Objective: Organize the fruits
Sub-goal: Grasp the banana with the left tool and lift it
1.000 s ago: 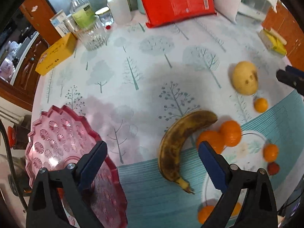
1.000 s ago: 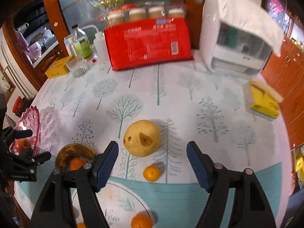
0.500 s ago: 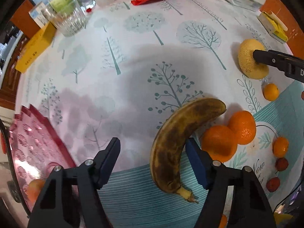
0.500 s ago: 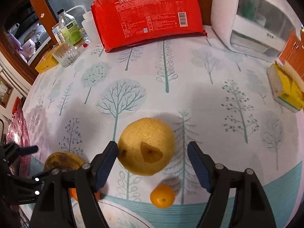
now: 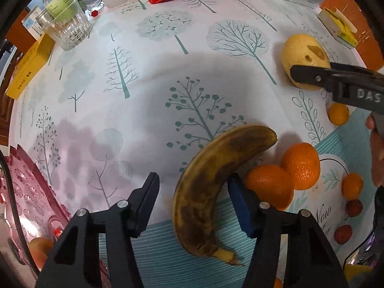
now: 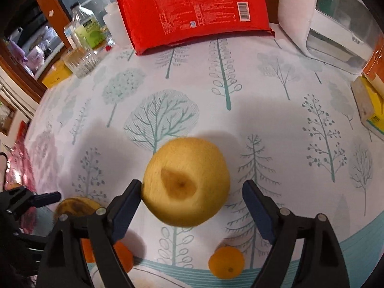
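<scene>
A brown-spotted banana (image 5: 216,175) lies on the tree-print tablecloth, between the fingers of my left gripper (image 5: 193,180). Its jaws are closing: the right pad sits at the banana's edge, while the left pad is still clear of it. Two oranges (image 5: 300,165) rest against the banana's right side. My right gripper (image 6: 192,184) straddles a yellow pear (image 6: 186,182). Its jaws are opening: the left finger touches the pear and a gap shows at the right finger. A pink fruit tray (image 5: 28,192) stands at the left with a reddish fruit (image 5: 39,252) in it.
Small oranges (image 5: 338,114) and red fruits (image 5: 354,207) lie at the right, near a person's hand (image 5: 376,158). A glass (image 5: 69,31), a yellow box (image 5: 28,67), a red package (image 6: 192,9), a white appliance (image 6: 336,24) and a tissue box (image 6: 369,105) line the far edge.
Both grippers have come down towards the table. The left jaws have narrowed around the banana. The right gripper has sunk over the pear, which now sits between its fingers.
</scene>
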A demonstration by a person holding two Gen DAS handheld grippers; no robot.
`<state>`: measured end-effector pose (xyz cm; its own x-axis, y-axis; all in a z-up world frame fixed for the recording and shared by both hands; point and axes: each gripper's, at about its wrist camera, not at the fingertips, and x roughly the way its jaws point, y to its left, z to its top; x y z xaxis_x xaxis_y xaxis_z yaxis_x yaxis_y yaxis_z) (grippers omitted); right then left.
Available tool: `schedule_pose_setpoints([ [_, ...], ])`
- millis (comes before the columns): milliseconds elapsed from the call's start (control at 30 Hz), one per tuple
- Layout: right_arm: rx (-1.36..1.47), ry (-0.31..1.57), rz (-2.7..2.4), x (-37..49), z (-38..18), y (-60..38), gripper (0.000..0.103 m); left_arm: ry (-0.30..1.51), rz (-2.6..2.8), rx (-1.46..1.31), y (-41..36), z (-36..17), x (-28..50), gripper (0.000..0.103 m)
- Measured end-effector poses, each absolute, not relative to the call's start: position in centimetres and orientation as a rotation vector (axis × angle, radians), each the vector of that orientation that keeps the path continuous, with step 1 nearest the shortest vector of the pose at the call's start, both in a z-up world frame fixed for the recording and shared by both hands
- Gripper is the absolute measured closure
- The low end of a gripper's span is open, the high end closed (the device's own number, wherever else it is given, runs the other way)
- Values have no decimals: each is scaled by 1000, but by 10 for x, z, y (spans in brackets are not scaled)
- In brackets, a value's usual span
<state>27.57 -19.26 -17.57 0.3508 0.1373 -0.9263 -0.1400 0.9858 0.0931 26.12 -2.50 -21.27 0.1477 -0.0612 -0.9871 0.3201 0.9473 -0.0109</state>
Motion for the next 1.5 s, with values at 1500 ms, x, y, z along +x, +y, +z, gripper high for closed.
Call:
schedule_pose_setpoints([
  [1500, 132, 1043, 209, 213, -96, -176, 33, 1191, -200, 11, 23, -101, 187, 69],
])
